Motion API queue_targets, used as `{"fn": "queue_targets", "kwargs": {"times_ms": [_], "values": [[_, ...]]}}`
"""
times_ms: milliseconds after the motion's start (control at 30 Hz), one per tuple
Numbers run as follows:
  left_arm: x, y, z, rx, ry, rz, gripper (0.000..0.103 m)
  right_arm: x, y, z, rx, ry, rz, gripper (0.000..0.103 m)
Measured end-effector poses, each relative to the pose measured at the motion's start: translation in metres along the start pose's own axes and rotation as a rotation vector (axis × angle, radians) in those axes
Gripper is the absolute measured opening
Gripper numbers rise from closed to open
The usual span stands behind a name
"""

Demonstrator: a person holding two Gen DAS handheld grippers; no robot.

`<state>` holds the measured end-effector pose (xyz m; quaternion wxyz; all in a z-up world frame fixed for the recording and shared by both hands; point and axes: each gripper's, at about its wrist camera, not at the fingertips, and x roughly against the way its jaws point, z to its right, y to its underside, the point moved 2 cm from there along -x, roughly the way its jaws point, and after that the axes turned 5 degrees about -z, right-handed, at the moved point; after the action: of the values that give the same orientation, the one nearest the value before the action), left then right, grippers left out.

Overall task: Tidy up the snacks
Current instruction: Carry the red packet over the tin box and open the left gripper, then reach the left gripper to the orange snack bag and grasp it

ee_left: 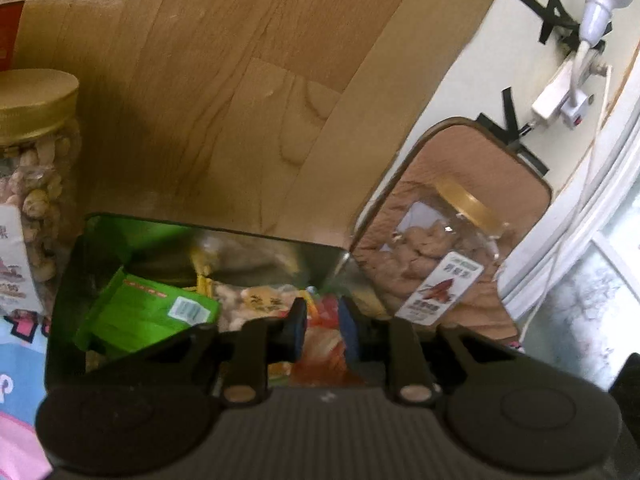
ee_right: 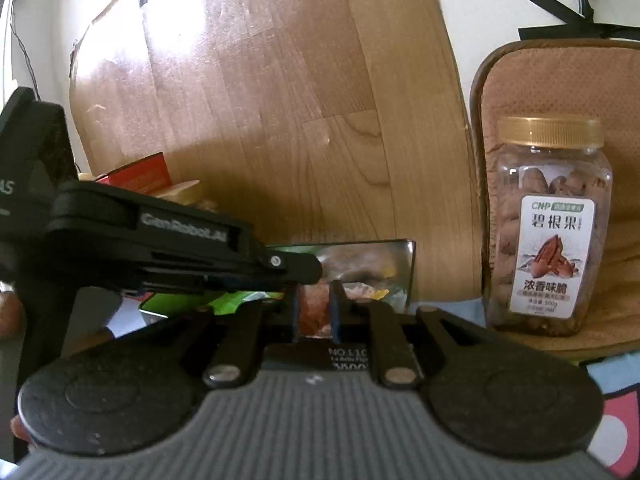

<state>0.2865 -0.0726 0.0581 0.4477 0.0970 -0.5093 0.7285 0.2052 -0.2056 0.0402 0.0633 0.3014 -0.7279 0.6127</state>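
A shiny metal tin (ee_left: 280, 248) holds several snack packets, among them a green box (ee_left: 148, 312). My left gripper (ee_left: 322, 320) reaches into the tin, its fingers narrowly apart around an orange-red snack packet (ee_left: 320, 344). My right gripper (ee_right: 315, 312) is at the tin's near rim (ee_right: 360, 246), fingers narrowly apart with a reddish packet (ee_right: 314, 316) between them; contact is unclear. The left gripper's black arm (ee_right: 160, 240) crosses the right wrist view. A clear pecan jar with gold lid (ee_right: 550, 224) stands on a tan cushion (ee_right: 560, 80), also in the left wrist view (ee_left: 440, 256).
A nut jar with gold lid (ee_left: 36, 184) stands left of the tin, a red box (ee_right: 140, 172) behind. Wood-grain board (ee_left: 240, 80) backs the scene. A white lamp and power strip (ee_left: 572, 92) hang on the wall at right. A cartoon-print cloth (ee_left: 20, 360) covers the table.
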Motion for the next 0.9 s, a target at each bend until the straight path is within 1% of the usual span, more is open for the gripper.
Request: {"fn": "queue_targets", "kwargs": {"times_ms": [33,67,100,167,200,233,300,367,400,500,600,667,700,733,767,800,833,900], "values": [[0.001,0.0,-0.001,0.007,-0.016,-0.001,0.031,0.001,0.001,0.0,-0.001,0.007,0.004,0.027],[0.003,0.0,-0.003,0.012,-0.021,-0.001,0.038,0.003,0.002,-0.001,-0.004,0.014,0.008,0.034],[0.007,0.0,-0.005,0.014,-0.021,0.002,0.04,0.006,0.002,-0.002,-0.009,0.021,0.014,0.036],[0.025,0.003,-0.01,0.024,-0.015,0.002,0.04,0.022,0.003,0.0,-0.032,0.027,0.034,0.037],[0.04,0.008,-0.013,0.03,0.014,0.011,0.04,0.035,0.005,0.002,-0.06,0.02,0.054,0.037],[0.058,0.016,-0.018,0.031,0.05,0.031,0.04,0.051,0.01,0.004,-0.102,-0.004,0.076,0.038],[0.093,0.039,-0.029,0.036,0.079,0.066,0.04,0.081,0.026,0.009,-0.202,-0.09,0.083,0.037],[0.117,0.069,-0.044,0.059,0.066,0.071,0.04,0.097,0.05,0.008,-0.269,-0.151,0.038,0.037],[0.124,0.082,-0.05,0.072,0.058,0.065,0.04,0.1,0.063,0.003,-0.264,-0.16,0.004,0.037],[0.13,0.122,-0.065,0.111,0.051,0.006,0.038,0.088,0.089,-0.005,-0.261,-0.127,-0.095,0.038],[0.126,0.145,-0.064,0.124,0.067,-0.047,0.038,0.062,0.088,0.006,-0.341,-0.12,-0.135,0.038],[0.125,0.154,-0.062,0.128,0.074,-0.063,0.038,0.044,0.085,0.016,-0.385,-0.088,-0.169,0.038],[0.126,0.157,-0.06,0.127,0.079,-0.065,0.038,0.034,0.082,0.02,-0.422,-0.115,-0.194,0.038],[0.127,0.16,-0.059,0.125,0.079,-0.066,0.038,0.027,0.081,0.022,-0.451,-0.171,-0.214,0.038],[0.128,0.162,-0.057,0.122,0.079,-0.066,0.038,0.022,0.08,0.02,-0.459,-0.218,-0.24,0.031],[0.131,0.164,-0.056,0.118,0.08,-0.066,0.038,0.021,0.081,0.016,-0.444,-0.217,-0.261,0.019],[0.132,0.164,-0.053,0.114,0.083,-0.066,0.038,0.022,0.082,0.012,-0.417,-0.186,-0.277,0.004],[0.136,0.167,-0.047,0.098,0.097,-0.07,0.038,0.036,0.086,0.01,-0.413,-0.167,-0.267,0.003]]}}
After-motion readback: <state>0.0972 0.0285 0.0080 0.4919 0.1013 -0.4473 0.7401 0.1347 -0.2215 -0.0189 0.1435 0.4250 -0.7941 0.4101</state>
